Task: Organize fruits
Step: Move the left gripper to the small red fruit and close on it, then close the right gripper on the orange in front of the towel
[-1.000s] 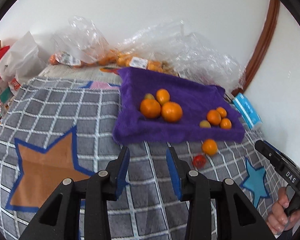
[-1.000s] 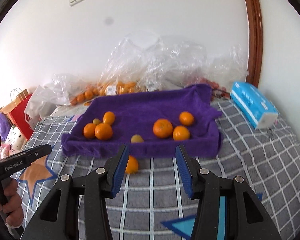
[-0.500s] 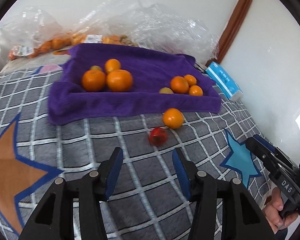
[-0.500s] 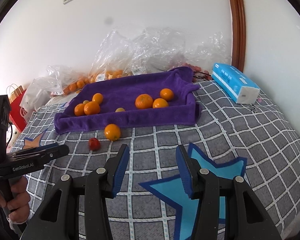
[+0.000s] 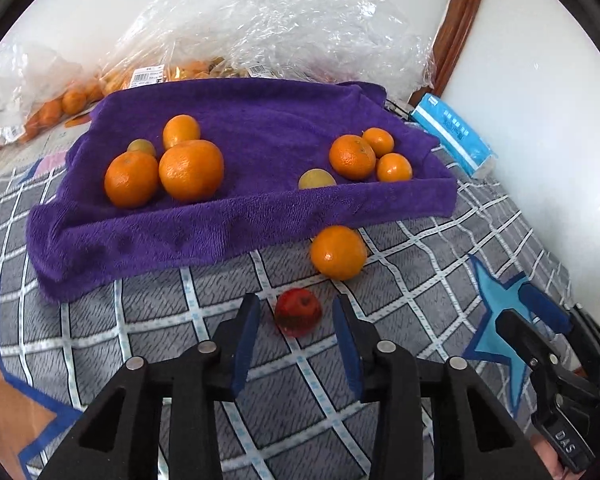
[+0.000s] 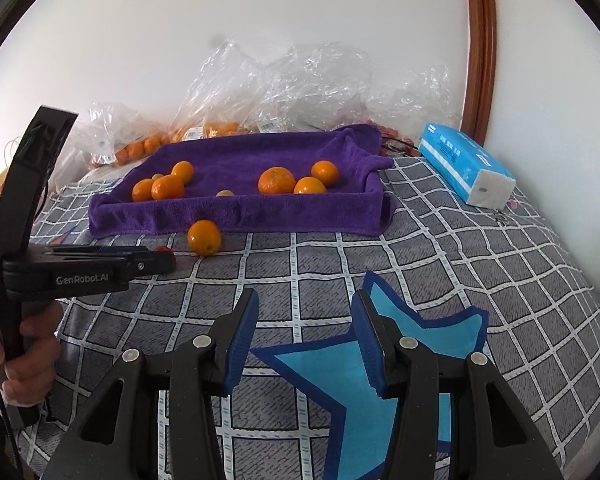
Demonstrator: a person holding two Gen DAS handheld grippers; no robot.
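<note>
The left gripper (image 5: 296, 320) was closing its jaws around the small red fruit (image 5: 298, 317), pads not yet touching it. A glancing pad could have rolled it toward the loose orange (image 5: 339, 252) just beyond. The right gripper (image 6: 306, 328) hung spread and empty, the purple-towelled tray (image 6: 236, 212) farther ahead.
</note>
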